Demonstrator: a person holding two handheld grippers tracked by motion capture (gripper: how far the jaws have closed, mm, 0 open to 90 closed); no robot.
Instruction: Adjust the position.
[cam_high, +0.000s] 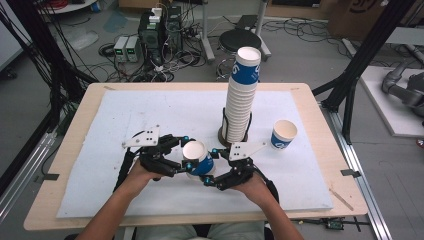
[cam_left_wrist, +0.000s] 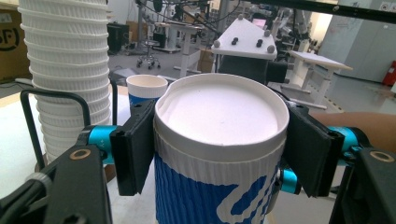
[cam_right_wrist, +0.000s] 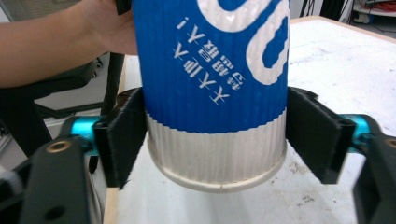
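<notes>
Two grippers meet on one blue-and-white paper cup (cam_high: 196, 157) near the front middle of the white mat (cam_high: 125, 115). Left gripper (cam_left_wrist: 219, 149): pads pressed on the cup just under its rim, clamped. Right gripper (cam_right_wrist: 217, 140): jaws flank the cup's lower white band; left pad touches, right pad seems a hair off the wall, hard to judge, so I cannot tell whether it grips. Cup upright, mouth open, raised off the mat by the look of its bare base. Tall stack of cups (cam_high: 241, 97) in a black wire holder (cam_high: 223, 122) stands just behind, close to the right gripper. Single cup (cam_high: 283, 134) sits farther right, well apart.
</notes>
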